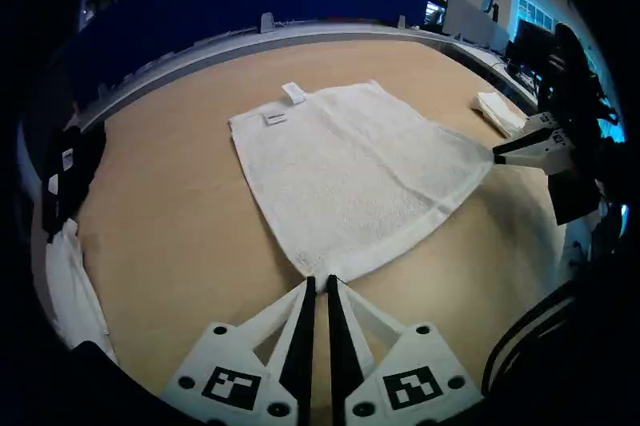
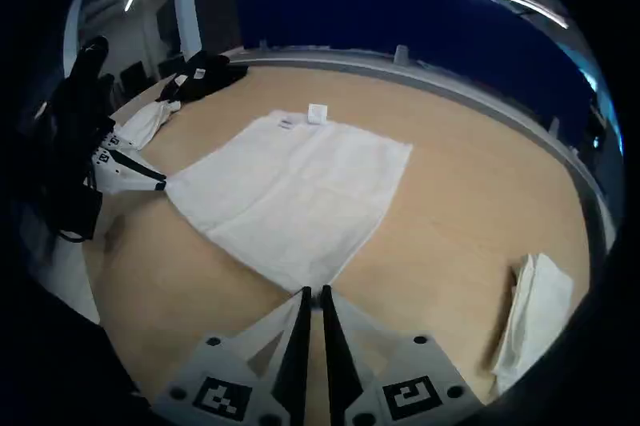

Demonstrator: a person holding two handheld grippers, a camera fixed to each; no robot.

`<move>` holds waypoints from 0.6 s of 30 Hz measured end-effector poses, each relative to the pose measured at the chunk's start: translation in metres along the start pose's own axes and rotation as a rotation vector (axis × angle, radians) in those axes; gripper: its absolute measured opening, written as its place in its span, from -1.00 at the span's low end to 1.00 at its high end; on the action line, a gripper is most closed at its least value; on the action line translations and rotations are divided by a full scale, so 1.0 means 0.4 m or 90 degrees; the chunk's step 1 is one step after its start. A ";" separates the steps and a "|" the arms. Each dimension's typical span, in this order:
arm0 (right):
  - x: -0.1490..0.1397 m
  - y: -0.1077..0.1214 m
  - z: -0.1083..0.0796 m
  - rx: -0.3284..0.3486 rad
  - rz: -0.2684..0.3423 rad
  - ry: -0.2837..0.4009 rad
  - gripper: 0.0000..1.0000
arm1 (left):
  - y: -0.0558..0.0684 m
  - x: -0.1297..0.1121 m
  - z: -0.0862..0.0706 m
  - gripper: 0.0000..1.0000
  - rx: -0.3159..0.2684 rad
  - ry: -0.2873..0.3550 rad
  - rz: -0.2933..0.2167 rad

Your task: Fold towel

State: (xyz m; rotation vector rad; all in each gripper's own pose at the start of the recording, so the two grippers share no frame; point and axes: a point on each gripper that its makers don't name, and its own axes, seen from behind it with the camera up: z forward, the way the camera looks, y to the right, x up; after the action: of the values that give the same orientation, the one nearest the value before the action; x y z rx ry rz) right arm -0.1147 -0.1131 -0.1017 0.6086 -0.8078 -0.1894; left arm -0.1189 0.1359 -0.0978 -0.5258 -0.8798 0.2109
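The white towel (image 1: 344,170), spread flat in the middle of the tabletop (image 1: 176,210), is judged light, limp and easily stretched, so it is best held at its corners. Two adjacent corners are pinched in the nearly closed left claw (image 1: 320,286) and right claw (image 2: 312,294). Each pinch is crowded by the claw's own fingers but is shown side-on in the opposite view, where the corner is drawn to a point.

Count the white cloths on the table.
3. The spread towel lies in the middle of the table; a folded cloth sits near one edge; a crumpled cloth lies at the opposite edge beside dark items. More may be hidden.
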 end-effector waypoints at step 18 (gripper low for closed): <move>0.088 -0.034 -0.162 0.005 -0.003 0.038 -0.80 | 0.036 0.078 -0.155 -0.78 -0.008 0.019 -0.042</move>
State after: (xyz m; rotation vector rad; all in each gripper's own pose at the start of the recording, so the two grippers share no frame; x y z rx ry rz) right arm -0.0426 -0.1094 -0.1221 0.6205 -0.7503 -0.1728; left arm -0.0505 0.1386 -0.1165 -0.5090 -0.8680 0.1365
